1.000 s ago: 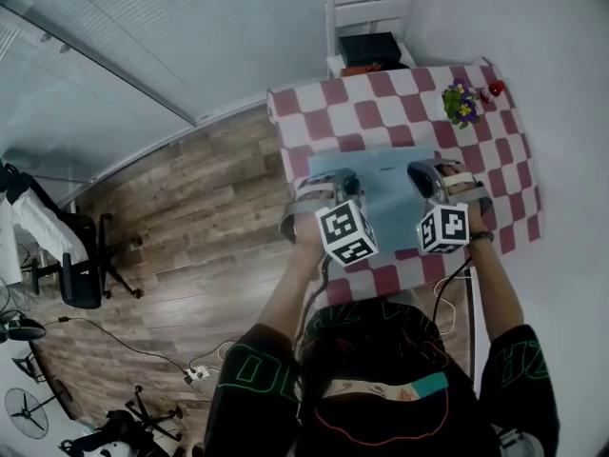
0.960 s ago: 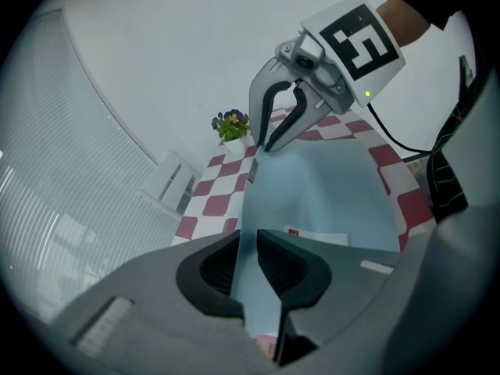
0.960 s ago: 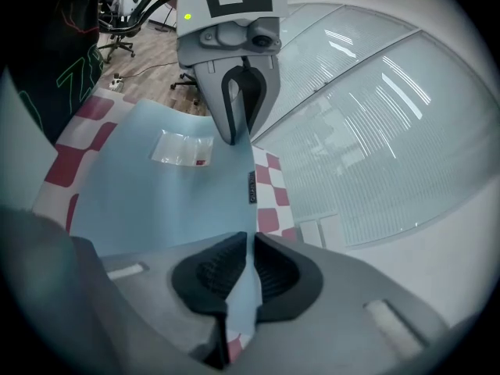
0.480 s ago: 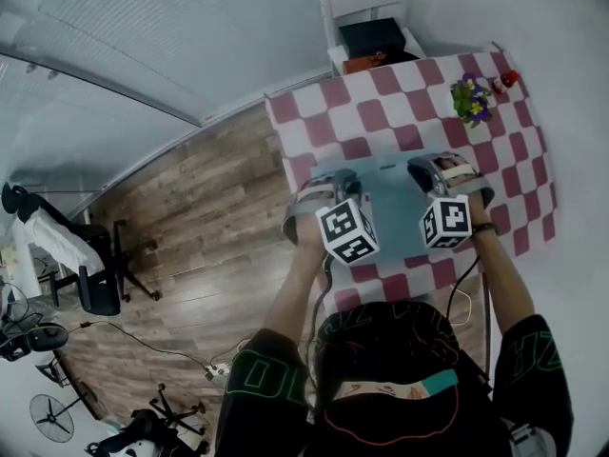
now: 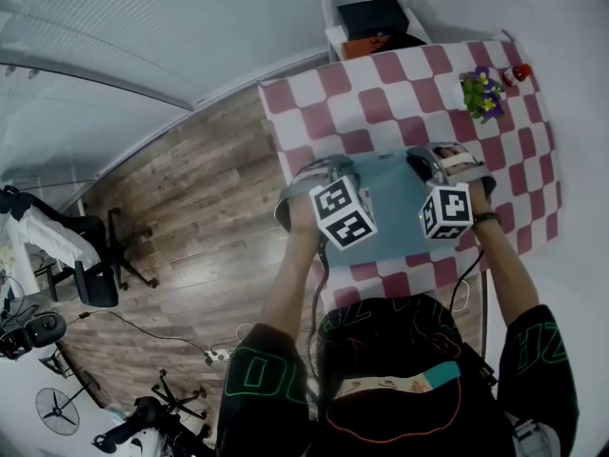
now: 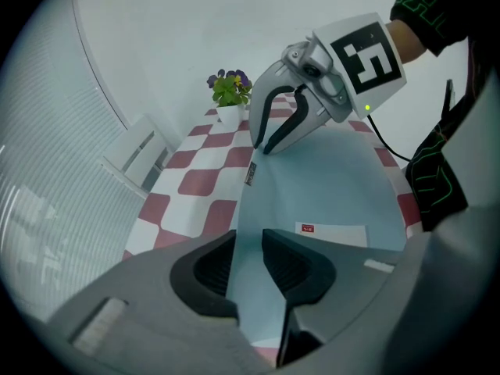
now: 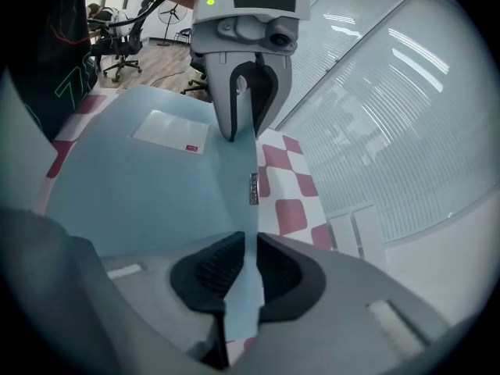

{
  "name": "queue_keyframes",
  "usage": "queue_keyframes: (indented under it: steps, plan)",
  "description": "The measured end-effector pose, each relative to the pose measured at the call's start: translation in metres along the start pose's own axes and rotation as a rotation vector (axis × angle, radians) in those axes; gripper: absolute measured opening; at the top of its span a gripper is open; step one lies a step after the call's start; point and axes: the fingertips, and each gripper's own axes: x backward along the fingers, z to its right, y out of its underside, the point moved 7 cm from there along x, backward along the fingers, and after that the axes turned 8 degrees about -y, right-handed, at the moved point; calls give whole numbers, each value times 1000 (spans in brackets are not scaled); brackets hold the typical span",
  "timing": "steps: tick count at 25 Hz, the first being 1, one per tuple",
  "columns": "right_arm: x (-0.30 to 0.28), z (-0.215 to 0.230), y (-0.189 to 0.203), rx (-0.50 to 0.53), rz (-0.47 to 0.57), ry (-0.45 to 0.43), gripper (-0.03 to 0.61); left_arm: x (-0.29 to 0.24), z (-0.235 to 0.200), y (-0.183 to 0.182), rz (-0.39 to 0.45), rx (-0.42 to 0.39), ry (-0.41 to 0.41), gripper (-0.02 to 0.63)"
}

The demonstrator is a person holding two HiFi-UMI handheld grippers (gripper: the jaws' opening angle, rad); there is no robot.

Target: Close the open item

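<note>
A light blue folder (image 5: pixel 400 219) lies flat on the red-and-white checked table (image 5: pixel 333 103). Both grippers are at its far edge. My left gripper (image 6: pixel 248 260) is opening, and the folder's thin edge (image 6: pixel 244 209) runs through the gap without the pads pressing it. In the head view it sits at the folder's left corner (image 5: pixel 328 171). My right gripper (image 7: pixel 246 266) is at the right corner (image 5: pixel 433 157). Its jaws are also opening, but its pads (image 7: pixel 223 264) still touch the blue sheet on both sides. A white label (image 6: pixel 332 231) with a red mark is on the cover.
A small pot of purple and yellow flowers (image 5: pixel 483 93) and a red object (image 5: pixel 520 71) stand at the table's far right. A white chair (image 5: pixel 366 27) with a black box on it is beyond the table. Office chairs (image 5: pixel 90 265) and cables are on the wooden floor at left.
The view has tilted a little, and more of the blue surface now shows between the two marker cubes. Both grippers remain at the folder's far edge.
</note>
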Motion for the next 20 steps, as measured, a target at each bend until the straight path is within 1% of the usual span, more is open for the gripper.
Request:
queue_keyframes:
  steps: [3, 6, 7, 9, 11, 13, 16, 18, 20]
  plan:
    - [-6, 1, -1, -10, -3, -32, 52, -3, -6, 1, -19, 16, 53, 116]
    - [-11, 1, -1, -12, -7, -54, 49, -8, -9, 2, -31, 24, 70, 128]
    - [-12, 1, -1, -5, -11, -48, 52, -10, -10, 2, -38, 21, 68, 136]
    - [-14, -3, -2, 27, -32, -6, 0, -14, -11, 2, -55, 11, 62, 155]
    - [-15, -8, -7, 38, -47, 30, -2, -15, -12, 2, -61, 8, 62, 165]
    - [-14, -11, -15, 14, -37, 28, -2, -15, -13, 3, -46, 7, 57, 167]
    - [-18, -12, -23, 28, -55, 46, -2, -13, -10, 5, -7, -17, 17, 167]
    - [-19, -11, -26, -1, -41, 54, -2, -9, -6, 7, 29, -39, -37, 190]
    - [-18, -11, -26, -48, -15, 50, -2, -1, -5, 7, 82, -37, -93, 196]
